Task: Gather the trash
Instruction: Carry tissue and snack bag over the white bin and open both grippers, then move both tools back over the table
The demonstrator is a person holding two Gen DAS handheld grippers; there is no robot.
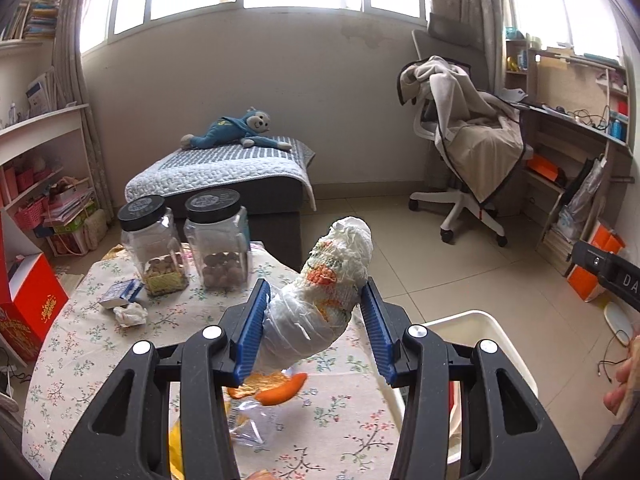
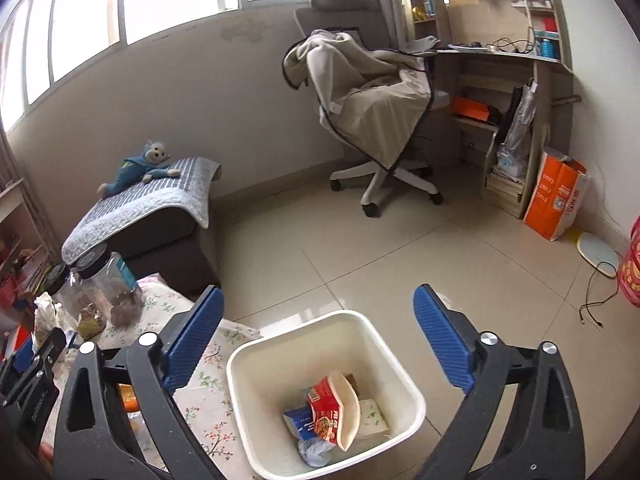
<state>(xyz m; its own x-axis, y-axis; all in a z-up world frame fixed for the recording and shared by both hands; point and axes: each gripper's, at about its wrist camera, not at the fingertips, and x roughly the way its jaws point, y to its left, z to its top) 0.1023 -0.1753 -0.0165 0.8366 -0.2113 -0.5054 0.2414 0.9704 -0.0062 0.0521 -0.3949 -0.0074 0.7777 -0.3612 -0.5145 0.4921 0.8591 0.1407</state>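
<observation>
My left gripper is shut on a long wad of white tissue and plastic film stained orange, held above the floral tablecloth. On the cloth lie a crumpled tissue, a small blue-and-white box, orange peel and a clear wrapper. The white bin stands on the floor beside the table, and its rim also shows in the left wrist view. Inside it are a red noodle cup, a blue carton and tissues. Above the bin my right gripper is open and empty.
Two black-lidded jars stand at the table's far side, a red box at its left. Beyond are a padded bench with a blue plush toy, an office chair, a desk and an orange bag.
</observation>
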